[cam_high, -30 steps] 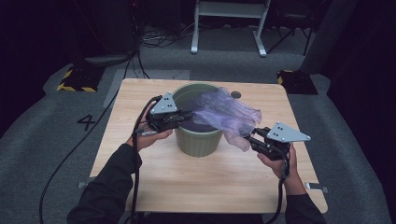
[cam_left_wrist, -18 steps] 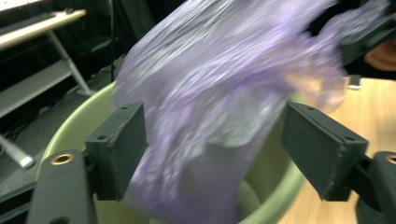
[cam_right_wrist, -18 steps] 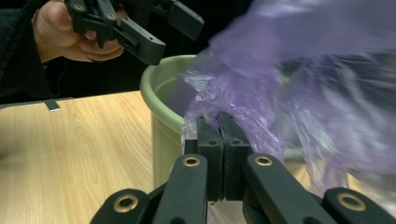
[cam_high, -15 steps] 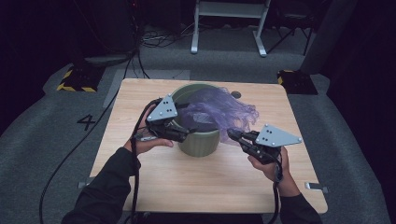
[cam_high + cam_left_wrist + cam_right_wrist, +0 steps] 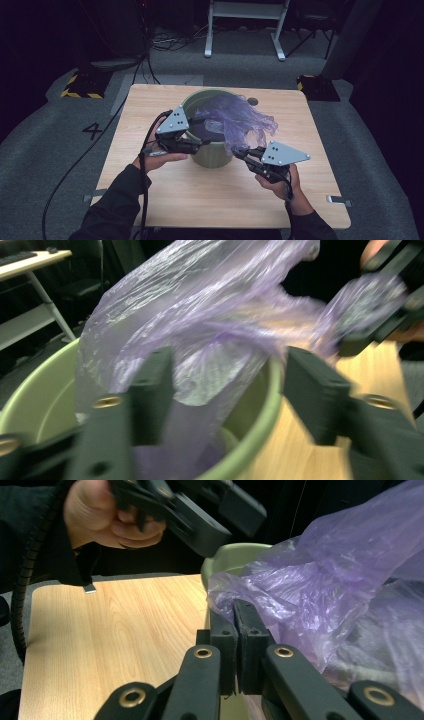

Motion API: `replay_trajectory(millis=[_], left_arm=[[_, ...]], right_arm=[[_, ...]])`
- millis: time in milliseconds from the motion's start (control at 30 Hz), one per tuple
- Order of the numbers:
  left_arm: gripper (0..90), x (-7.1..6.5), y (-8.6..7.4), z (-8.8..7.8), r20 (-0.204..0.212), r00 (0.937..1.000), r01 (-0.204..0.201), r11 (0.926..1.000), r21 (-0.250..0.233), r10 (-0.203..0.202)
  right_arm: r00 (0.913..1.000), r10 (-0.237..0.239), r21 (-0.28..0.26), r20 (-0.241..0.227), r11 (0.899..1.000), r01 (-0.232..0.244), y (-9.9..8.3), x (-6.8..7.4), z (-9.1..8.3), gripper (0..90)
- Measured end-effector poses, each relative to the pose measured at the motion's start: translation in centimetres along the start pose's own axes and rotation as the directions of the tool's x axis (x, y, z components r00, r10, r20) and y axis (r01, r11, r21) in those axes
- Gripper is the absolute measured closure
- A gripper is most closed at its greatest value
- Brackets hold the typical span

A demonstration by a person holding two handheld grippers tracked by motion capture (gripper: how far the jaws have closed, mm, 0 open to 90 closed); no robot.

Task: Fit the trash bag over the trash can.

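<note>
A pale green bin (image 5: 212,156) stands mid-table with a thin purple plastic bag (image 5: 235,117) spilling out of it toward the right. My left gripper (image 5: 201,143) is at the bin's near left rim, open; in the left gripper view its jaws (image 5: 230,390) stand wide apart with the bag (image 5: 200,325) and the bin's rim (image 5: 260,415) between them. My right gripper (image 5: 239,150) is at the bin's near right side, shut on the bag's edge. In the right gripper view its jaws (image 5: 235,622) pinch the crumpled plastic (image 5: 320,580) beside the bin (image 5: 227,560).
The wooden table (image 5: 150,107) carries the bin; a small round hole (image 5: 252,101) lies behind it. Cables trail from the left gripper off the table's near left. A white stand (image 5: 245,25) and yellow-black striped blocks (image 5: 80,85) sit on the floor beyond.
My right gripper has moved left to the bin's side, bringing the bag's edge with it. The left gripper has slid slightly nearer along the rim.
</note>
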State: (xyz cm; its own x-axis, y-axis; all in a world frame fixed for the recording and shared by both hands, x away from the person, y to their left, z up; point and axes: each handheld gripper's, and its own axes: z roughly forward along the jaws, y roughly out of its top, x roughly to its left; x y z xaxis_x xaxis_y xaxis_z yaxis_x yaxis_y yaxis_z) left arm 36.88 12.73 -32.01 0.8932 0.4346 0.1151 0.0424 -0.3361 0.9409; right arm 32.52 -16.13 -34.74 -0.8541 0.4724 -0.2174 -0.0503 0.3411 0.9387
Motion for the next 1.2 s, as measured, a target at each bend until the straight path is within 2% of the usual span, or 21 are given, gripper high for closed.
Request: replay_trajectory(millis=[100, 133, 233, 333, 500, 567, 600, 767, 933, 1000, 1033, 1133, 1200], left_arm=[[24.2, -1.2, 0.2, -0.2, 0.026, 0.9997, -0.001, 0.9993, -0.038, 0.002], [23.3, -1.5, 0.3, -0.2, 0.021, 0.9998, -0.005, 0.9991, -0.041, 0.006], [19.7, -2.3, 0.8, 0.2, 0.032, 0.9995, -0.002, 0.9991, -0.042, 0.003], [19.8, -2.8, 1.3, 0.9, 0.033, 0.9994, 0.008, 0.9995, -0.032, -0.007], [22.4, -3.1, 1.7, 2.2, 0.012, 0.9997, 0.019, 0.9998, 0.003, -0.019], [26.1, -3.1, 1.5, 2.9, -0.027, 0.9995, 0.017, 0.9993, 0.033, -0.017], [27.2, -3.0, 1.5, 3.1, -0.028, 0.9995, 0.018, 0.9992, 0.035, -0.017], [38.3, -2.9, 1.0, 3.8, -0.05, 0.9987, 0.0, 0.9978, 0.066, 0.004], [67.0, -2.4, 0.7, 3.6, -0.085, 0.9953, -0.037, 0.9948, 0.095, 0.046], [77.2, -1.9, 0.5, 3.2, -0.082, 0.9957, -0.036, 0.9943, 0.1, 0.044], [81.8, -1.7, 0.4, 3.0, -0.094, 0.9944, -0.038, 0.9938, 0.104, 0.048], [89.6, -1.0, 0.1, 2.4, -0.093, 0.995, -0.029, 0.9954, 0.092, 0.037], [89.7, -0.7, -0.1, 2.0, -0.102, 0.9943, -0.023, 0.9961, 0.085, 0.032]], right_arm=[[0.9999, -0.015, 0.01, -0.007, 1.0, 0.015, -0.3, 0.6, 0.4, 85.9], [0.9997, -0.025, 0.019, -0.005, 1.0, 0.025, -0.4, 0.9, 0.7, 84.5], [0.9991, -0.038, 0.026, -0.02, 0.999, 0.038, -0.6, 1.5, 1.2, 81.8], [0.9983, -0.045, 0.041, -0.038, 0.998, 0.047, -1.0, 2.1, 1.8, 81.7], [0.9964, -0.067, 0.058, -0.052, 0.996, 0.07, -1.6, 3.0, 2.5, 80.7], [0.995, -0.079, 0.061, -0.061, 0.995, 0.083, -1.8, 3.4, 2.7, 79.0], [0.9945, -0.079, 0.065, -0.069, 0.994, 0.084, -2.0, 3.6, 2.8, 77.7], [0.991, -0.097, 0.077, -0.092, 0.992, 0.104, -2.6, 4.3, 3.2, 73.6], [0.9857, -0.119, 0.085, -0.12, 0.988, 0.13, -3.1, 5.0, 3.5, 67.9], [0.9849, -0.121, 0.087, -0.123, 0.987, 0.132, -3.4, 5.1, 3.3, 66.1], [0.985, -0.121, 0.089, -0.123, 0.987, 0.132, -3.5, 5.1, 3.2, 64.9], [0.9866, -0.118, 0.092, -0.113, 0.987, 0.128, -3.8, 5.0, 2.7, 59.9], [0.9898, -0.115, 0.097, -0.084, 0.988, 0.123, -4.0, 4.8, 2.1, 54.3]])
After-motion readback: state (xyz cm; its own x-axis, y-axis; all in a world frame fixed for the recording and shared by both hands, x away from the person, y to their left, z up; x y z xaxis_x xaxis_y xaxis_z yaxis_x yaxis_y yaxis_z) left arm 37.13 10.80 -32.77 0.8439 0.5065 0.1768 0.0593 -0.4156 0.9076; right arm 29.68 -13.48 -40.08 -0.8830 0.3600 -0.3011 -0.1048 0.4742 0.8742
